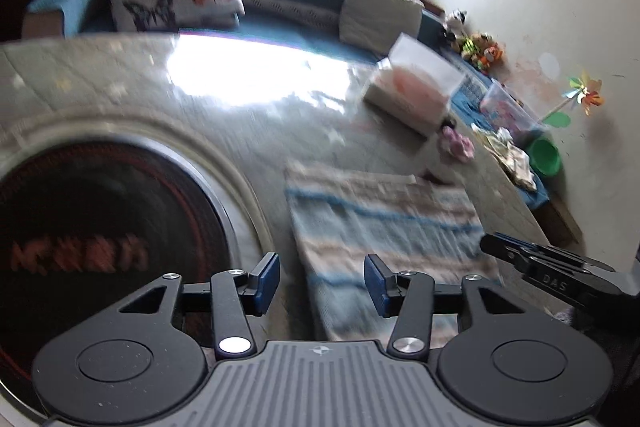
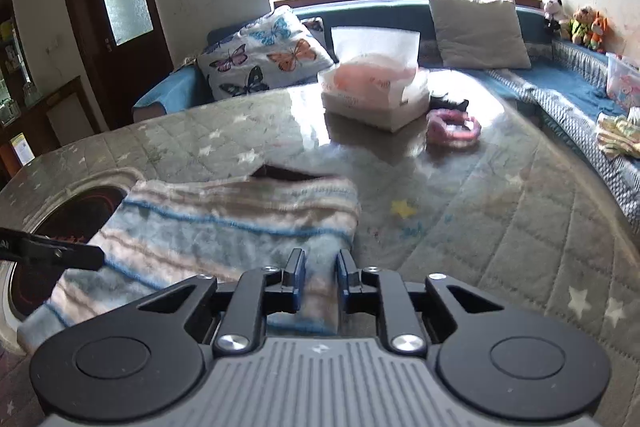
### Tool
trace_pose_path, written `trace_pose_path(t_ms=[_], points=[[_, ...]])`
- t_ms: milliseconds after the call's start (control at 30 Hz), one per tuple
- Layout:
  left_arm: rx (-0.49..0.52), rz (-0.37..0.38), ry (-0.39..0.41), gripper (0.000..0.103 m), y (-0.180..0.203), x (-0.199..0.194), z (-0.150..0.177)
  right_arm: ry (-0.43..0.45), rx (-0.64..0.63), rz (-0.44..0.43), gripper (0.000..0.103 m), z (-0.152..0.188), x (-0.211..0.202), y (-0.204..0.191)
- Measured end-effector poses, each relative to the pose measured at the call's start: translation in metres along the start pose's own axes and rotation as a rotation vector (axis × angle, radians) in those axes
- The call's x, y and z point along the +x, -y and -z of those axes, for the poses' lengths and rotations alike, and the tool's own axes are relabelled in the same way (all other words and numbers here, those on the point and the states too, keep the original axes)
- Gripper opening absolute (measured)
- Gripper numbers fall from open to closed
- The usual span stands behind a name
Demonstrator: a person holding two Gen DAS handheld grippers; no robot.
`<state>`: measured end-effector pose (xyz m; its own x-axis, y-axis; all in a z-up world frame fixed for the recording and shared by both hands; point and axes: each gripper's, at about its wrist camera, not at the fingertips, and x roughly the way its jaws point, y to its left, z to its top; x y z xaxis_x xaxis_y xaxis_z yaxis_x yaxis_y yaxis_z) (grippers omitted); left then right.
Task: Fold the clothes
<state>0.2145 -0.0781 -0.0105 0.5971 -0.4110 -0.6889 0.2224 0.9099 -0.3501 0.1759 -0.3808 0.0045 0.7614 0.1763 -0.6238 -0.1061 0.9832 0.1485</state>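
Observation:
A folded striped garment [image 2: 224, 227], blue, white and beige, lies on the quilted grey table cover [image 2: 500, 211]; it also shows in the left wrist view [image 1: 384, 227]. My right gripper [image 2: 320, 277] sits over the garment's near right corner, jaws narrowly apart with cloth between them. My left gripper [image 1: 320, 281] is open and empty, hovering above the garment's near left edge. The right gripper's finger [image 1: 548, 263] shows at the left wrist view's right side. The left gripper's finger [image 2: 52, 247] shows at the right wrist view's left edge.
A round black inset with red lettering [image 1: 92, 247] is in the table left of the garment. A white box with pink contents [image 2: 376, 87] and a pink knitted item [image 2: 452, 129] sit farther back. A blue sofa [image 2: 576, 91] with pillows [image 2: 264, 55], toys and a green bowl [image 1: 544, 155] surrounds the table.

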Motion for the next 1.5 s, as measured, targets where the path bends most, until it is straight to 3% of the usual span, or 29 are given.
trace_pose_path(t_ms=[167,333,633,867,1067,1267,1500], points=[[0.036,0.013,0.027,0.044,0.007,0.005,-0.018,0.005,-0.01,-0.007,0.018,-0.013,0.013,-0.001],[0.104,0.057,0.004,0.039,0.019,0.017,-0.026,-0.017,-0.015,-0.014,0.018,-0.022,0.036,-0.001],[0.149,0.06,-0.046,0.039,0.028,0.056,-0.036,-0.017,-0.003,-0.005,0.019,-0.026,0.057,0.001],[0.145,0.073,-0.053,0.039,0.026,0.066,-0.037,0.022,-0.075,-0.091,0.018,-0.037,0.053,-0.028],[0.143,0.077,-0.062,0.039,0.023,0.073,-0.037,0.007,-0.08,-0.082,0.015,-0.037,0.068,-0.033],[0.148,0.064,-0.056,0.039,0.026,0.067,-0.037,-0.005,-0.08,-0.07,0.015,-0.037,0.08,-0.035],[0.159,0.047,-0.042,0.047,0.03,0.057,-0.035,-0.001,-0.089,-0.071,0.017,-0.038,0.061,-0.038]])
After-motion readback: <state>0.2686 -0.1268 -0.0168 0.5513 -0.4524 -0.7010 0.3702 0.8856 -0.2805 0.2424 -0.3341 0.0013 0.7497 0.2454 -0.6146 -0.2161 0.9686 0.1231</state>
